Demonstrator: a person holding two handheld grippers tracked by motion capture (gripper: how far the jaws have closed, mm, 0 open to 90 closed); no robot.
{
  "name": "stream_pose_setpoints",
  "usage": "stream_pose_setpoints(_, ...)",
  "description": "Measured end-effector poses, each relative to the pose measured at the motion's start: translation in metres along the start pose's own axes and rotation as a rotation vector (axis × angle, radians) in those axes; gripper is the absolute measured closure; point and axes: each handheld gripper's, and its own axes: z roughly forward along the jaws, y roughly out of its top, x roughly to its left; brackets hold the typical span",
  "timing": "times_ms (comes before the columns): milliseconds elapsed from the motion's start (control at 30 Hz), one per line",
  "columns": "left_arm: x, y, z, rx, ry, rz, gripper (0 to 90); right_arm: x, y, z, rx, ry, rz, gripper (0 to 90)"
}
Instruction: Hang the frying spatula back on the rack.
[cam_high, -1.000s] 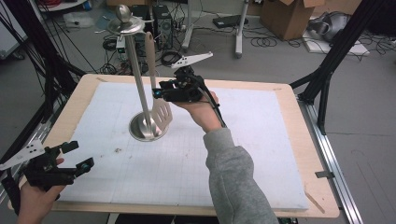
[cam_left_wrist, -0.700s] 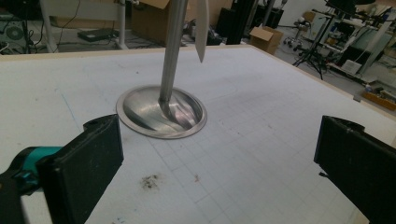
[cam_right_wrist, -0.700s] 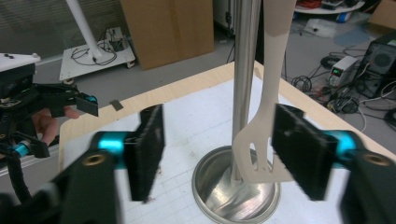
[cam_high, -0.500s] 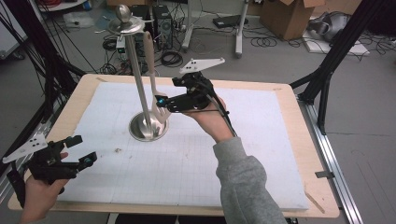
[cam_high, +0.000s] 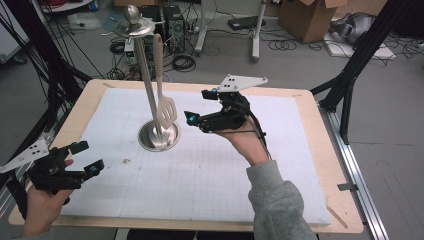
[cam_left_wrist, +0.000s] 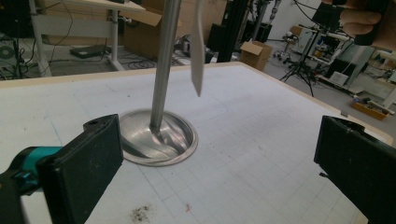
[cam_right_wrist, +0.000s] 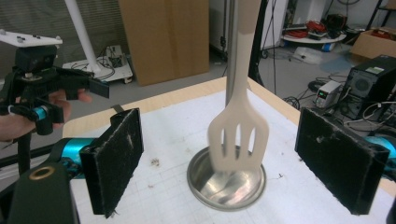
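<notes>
Now | right gripper (cam_high: 199, 109) wide, just opened (nothing between) | spatula (cam_high: 167, 111) hangs free | left gripper (cam_high: 85, 156) wide, near table edge (cam_high: 80, 221)

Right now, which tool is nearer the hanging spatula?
The right tool, jaws open and just widened with nothing between them, sits just beside the spatula. The left tool, also open, is off at the table's near-left corner.

You are working in a lab or workshop. Around your wooden table (cam_high: 320, 150) you see black frame struts (cam_high: 357, 65), loose cables (cam_high: 285, 45) on the floor, cardboard boxes (cam_high: 305, 17) and computer towers (cam_high: 172, 25).
</notes>
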Motion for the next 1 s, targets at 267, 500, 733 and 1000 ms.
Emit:
stream_pose_setpoints(267,-0.003,0.005,-0.001,-0.025,-0.021,0.007,1.8,-0.001,-0.017,-0.017,-0.024,-0.007,-0.007,14.4)
stream_pose_setpoints(500,-0.004,0.008,0.001,-0.031,-0.022,0.014,1.8,-0.002,-0.033,-0.031,-0.054,-0.013,0.016,14.4)
stream_pose_setpoints(733,-0.004,0.010,0.003,-0.037,-0.027,0.016,1.8,-0.006,-0.045,-0.048,-0.075,-0.045,0.028,14.4)
stream_pose_setpoints(1000,-0.004,0.012,0.008,-0.035,-0.040,0.018,1.8,-0.010,-0.064,-0.066,-0.088,-0.085,0.052,14.4)
